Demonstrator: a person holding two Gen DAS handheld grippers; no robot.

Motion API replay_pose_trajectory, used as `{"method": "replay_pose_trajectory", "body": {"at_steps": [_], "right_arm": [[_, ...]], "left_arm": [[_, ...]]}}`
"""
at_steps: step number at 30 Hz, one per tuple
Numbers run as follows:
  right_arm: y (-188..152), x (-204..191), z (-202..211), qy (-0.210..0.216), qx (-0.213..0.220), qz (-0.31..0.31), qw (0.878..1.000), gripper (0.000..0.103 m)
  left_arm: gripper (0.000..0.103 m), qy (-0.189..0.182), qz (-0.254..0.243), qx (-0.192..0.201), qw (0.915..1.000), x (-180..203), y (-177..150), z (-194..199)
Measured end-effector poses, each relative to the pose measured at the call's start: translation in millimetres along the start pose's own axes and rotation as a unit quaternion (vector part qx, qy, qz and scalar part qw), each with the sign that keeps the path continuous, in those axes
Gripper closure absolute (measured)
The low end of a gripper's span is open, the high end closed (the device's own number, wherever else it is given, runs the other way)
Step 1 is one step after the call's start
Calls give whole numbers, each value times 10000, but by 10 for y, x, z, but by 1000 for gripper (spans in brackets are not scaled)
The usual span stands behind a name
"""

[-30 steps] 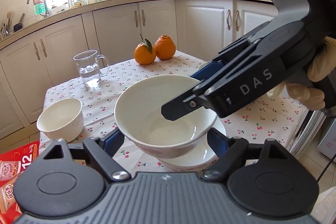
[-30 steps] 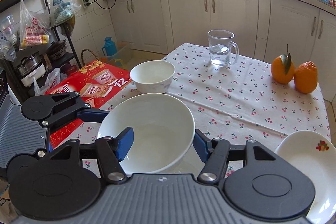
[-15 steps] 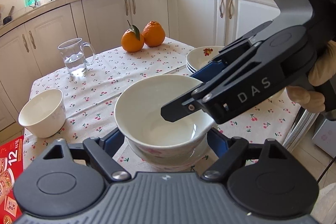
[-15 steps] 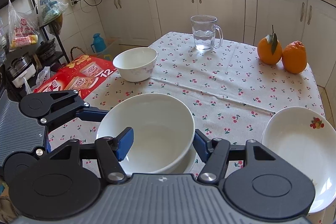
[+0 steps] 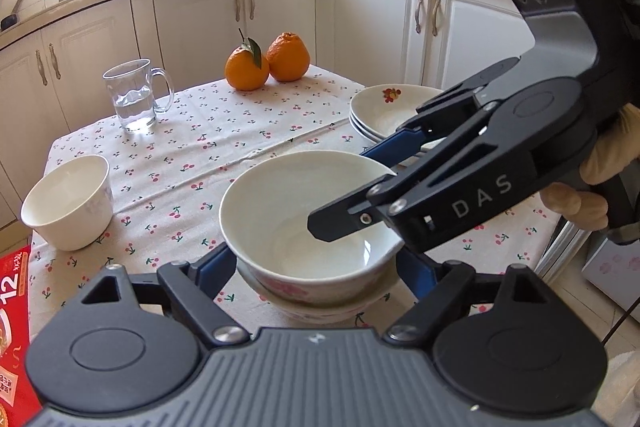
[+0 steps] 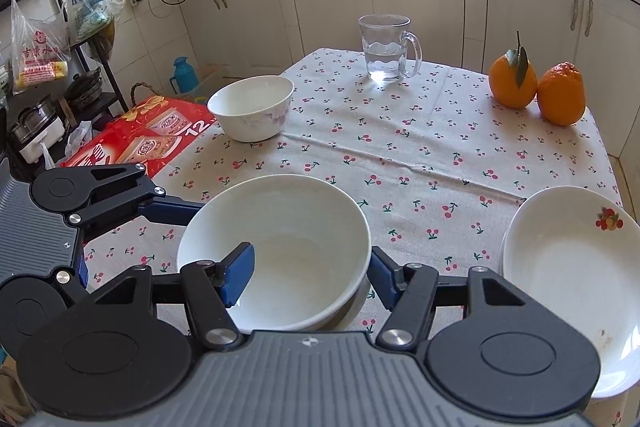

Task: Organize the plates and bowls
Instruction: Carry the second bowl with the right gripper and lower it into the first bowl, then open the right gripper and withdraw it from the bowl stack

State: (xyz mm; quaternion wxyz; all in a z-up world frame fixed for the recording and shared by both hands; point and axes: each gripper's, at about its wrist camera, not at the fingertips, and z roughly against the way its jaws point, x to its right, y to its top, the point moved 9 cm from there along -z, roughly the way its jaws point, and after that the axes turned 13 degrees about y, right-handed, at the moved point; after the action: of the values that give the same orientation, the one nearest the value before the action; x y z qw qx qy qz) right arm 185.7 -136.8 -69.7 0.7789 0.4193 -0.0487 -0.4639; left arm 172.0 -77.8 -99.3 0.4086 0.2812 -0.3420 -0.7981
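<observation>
A white bowl with a pink floral band (image 5: 280,227) sits nested in a second bowl (image 5: 320,309) on the cherry-print tablecloth. My left gripper (image 5: 316,271) straddles the upper bowl; its jaws are opening and the blue pads stand just off the bowl's sides. My right gripper (image 5: 352,187) comes in from the right, held by a gloved hand. It is shut on the bowl's (image 6: 304,239) wall, one pad inside and one outside, as the right gripper (image 6: 312,279) shows in its own view. A smaller white bowl (image 6: 252,111) stands apart. Stacked plates (image 6: 568,259) lie to the right.
A glass mug of water (image 5: 134,95) and two oranges (image 5: 268,63) stand at the far side of the table. A red carton (image 6: 148,139) lies off the table's left edge. White cabinets ring the table. The tablecloth (image 6: 420,155) between the bowls and plates is bare.
Both grippers came down with the floral bowl, which hung above the lower bowl and now sits nested in it. The plates have come into the left wrist view.
</observation>
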Motion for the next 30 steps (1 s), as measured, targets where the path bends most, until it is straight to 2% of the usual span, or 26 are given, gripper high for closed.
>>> {"method": "replay_pose_trajectory", "body": {"at_steps": [4,6,15,22,30], "right_arm": [[-8,-20,-14,12,-13,29,10000,29],[-22,-46,-22,8,-31,102,9999,21],[-27,-99,45,-207,19,257,9995,3],[113,-238,49,-257,43,548,9982,0],[347,-444,-129,-42,-45,891,9960,0]], "left_arm": [[11,-76,37,-30,10000,6,-25,5],[11,-54,-38,-5,10000,17,-41,37],[11,31,-137,47,9999,-121,-141,262],[11,398,-70,20,9992,-453,-240,399],[11,1115,244,24,9935,-1046,-261,360]]}}
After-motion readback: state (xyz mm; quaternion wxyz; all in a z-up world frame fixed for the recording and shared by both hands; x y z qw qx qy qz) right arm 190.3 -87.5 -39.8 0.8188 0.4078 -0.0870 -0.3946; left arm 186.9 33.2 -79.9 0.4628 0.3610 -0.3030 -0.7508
